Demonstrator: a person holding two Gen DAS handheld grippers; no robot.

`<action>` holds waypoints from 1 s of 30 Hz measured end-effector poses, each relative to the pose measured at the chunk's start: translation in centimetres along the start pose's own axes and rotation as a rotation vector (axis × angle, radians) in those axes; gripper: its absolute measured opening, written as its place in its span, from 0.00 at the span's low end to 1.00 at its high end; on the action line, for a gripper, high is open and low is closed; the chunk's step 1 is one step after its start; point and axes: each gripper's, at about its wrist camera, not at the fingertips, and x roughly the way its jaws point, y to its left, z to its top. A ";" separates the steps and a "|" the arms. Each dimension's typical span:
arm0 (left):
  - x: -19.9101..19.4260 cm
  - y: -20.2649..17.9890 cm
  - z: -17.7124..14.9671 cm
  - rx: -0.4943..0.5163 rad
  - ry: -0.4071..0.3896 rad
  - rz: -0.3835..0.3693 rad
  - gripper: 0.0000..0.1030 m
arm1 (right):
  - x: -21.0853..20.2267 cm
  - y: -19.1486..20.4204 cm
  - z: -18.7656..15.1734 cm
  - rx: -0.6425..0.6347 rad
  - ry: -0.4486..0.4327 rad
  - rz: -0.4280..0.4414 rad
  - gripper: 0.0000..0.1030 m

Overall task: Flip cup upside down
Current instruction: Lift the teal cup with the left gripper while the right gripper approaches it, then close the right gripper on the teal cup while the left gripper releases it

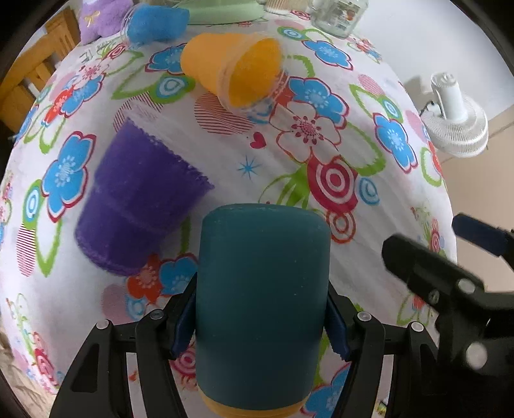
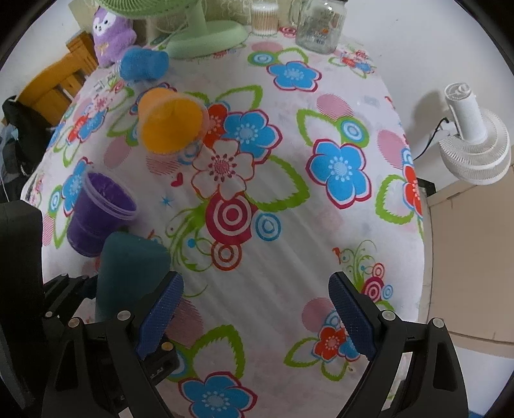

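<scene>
Teal cup (image 1: pixel 261 308) fills the near field of the left wrist view, clamped between the blue pads (image 1: pixel 183 324) of the left gripper (image 1: pixel 260 321), one pad on each side wall. Its closed flat end points forward, away from the tool; an orange-yellow band shows at the near end by the camera. Long axis runs along the fingers. Whether it touches the tablecloth (image 1: pixel 321 180) I cannot tell.

Right gripper (image 2: pixel 257 315) is spread wide and empty, only cloth between its pads (image 2: pixel 351 316). The teal cup sits just off its left finger, near but apart, so the left hand alone has the cup. In the left view the right tool appears blurred at the right edge.

Further out from the left tool: purple cup (image 1: pixel 138 205) ahead-left, upright with mouth up. Orange cup (image 1: pixel 234 72) lies on its side farther ahead, mouth facing back toward the tools. Blue cup (image 1: pixel 157 24) lies on its side at the far left by a purple plush toy (image 2: pixel 110 35). Glass jar (image 2: pixel 321 27) and green fan base (image 2: pixel 205 40) stand at the far edge; a white fan (image 2: pixel 475 144) is off the table to the right.

Judgement: the flip looks underway or nearly done on the teal cup; what comes next turns on which end faces down when set, and the grip axis along the fingers means a wrist pitch decides that.
</scene>
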 end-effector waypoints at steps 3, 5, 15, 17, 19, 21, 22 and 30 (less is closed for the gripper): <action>0.4 -0.7 0.2 0.030 -0.020 0.036 0.67 | 0.7 -0.1 0.3 -0.007 0.009 -0.002 0.91; 0.4 -0.9 0.3 0.027 -0.021 0.045 0.69 | 1.0 -0.2 0.6 -0.009 0.010 -0.004 0.91; -3.1 -0.3 0.6 0.006 -0.034 -0.017 0.89 | -0.8 0.2 0.6 0.037 -0.017 0.025 0.91; -4.5 -0.3 0.6 0.022 -0.046 -0.021 0.95 | -1.4 0.5 0.5 0.052 -0.025 0.044 0.91; -5.6 -0.4 0.7 0.045 -0.049 -0.030 0.97 | -2.2 0.9 0.4 0.066 -0.039 0.049 0.91; -7.0 -0.4 0.8 0.084 -0.058 -0.015 0.97 | -3.1 1.3 0.2 0.092 -0.057 0.058 0.91; -7.6 -0.3 0.8 0.107 -0.067 -0.001 0.97 | -3.4 1.5 0.1 0.105 -0.062 0.064 0.91; -9.0 1.3 0.7 0.310 -0.078 0.105 0.97 | -4.2 3.9 -0.8 0.188 -0.075 0.100 0.91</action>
